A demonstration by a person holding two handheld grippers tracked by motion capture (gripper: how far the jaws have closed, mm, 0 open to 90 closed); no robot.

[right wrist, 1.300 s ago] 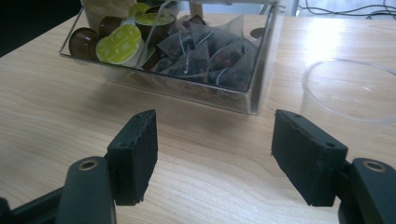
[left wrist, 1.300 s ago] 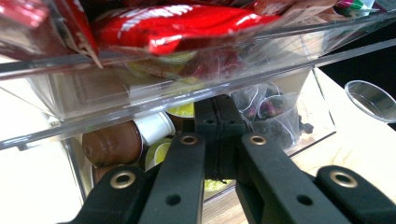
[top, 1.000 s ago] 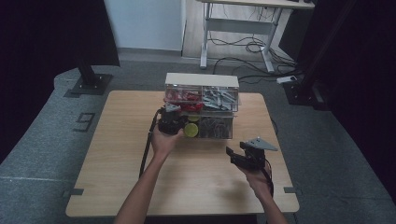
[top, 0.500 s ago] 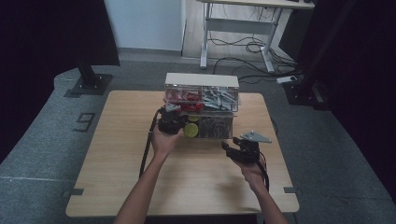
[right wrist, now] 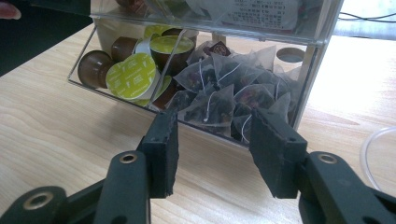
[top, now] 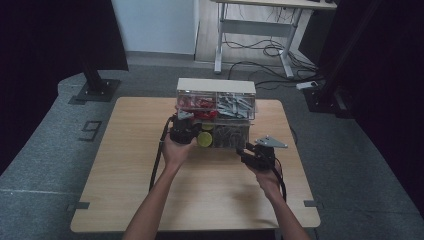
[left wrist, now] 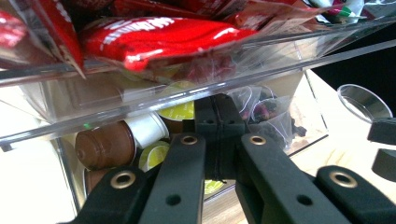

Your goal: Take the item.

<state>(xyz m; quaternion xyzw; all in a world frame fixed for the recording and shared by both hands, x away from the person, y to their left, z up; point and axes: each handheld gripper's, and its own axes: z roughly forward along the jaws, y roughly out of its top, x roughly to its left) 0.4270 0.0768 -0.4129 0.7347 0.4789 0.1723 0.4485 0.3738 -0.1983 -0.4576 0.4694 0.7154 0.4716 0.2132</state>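
Note:
A clear two-tier organizer (top: 216, 86) stands at the table's far middle. Its upper tier holds red packets (left wrist: 159, 37). The lower left drawer (right wrist: 83, 56) is tilted out and holds brown and green coffee capsules (right wrist: 130, 74). My left gripper (top: 182, 131) reaches in under the upper tier with its jaws pressed together (left wrist: 218, 107), apparently pinching that drawer's front edge. The lower right bin holds pyramid tea bags (right wrist: 219, 100). My right gripper (top: 243, 151) is open just in front of that bin (right wrist: 212, 140), a little above the table, with nothing between its fingers.
A clear round cup (left wrist: 364, 100) stands on the wooden table (top: 125, 190) right of the organizer, and its rim (right wrist: 373, 154) curves beside my right gripper. Cables trail from both grippers toward the person. A desk frame and loose cords lie on the floor beyond.
My right gripper has moved left and forward, up to the organizer's lower right bin. The left gripper has stayed at the tilted drawer.

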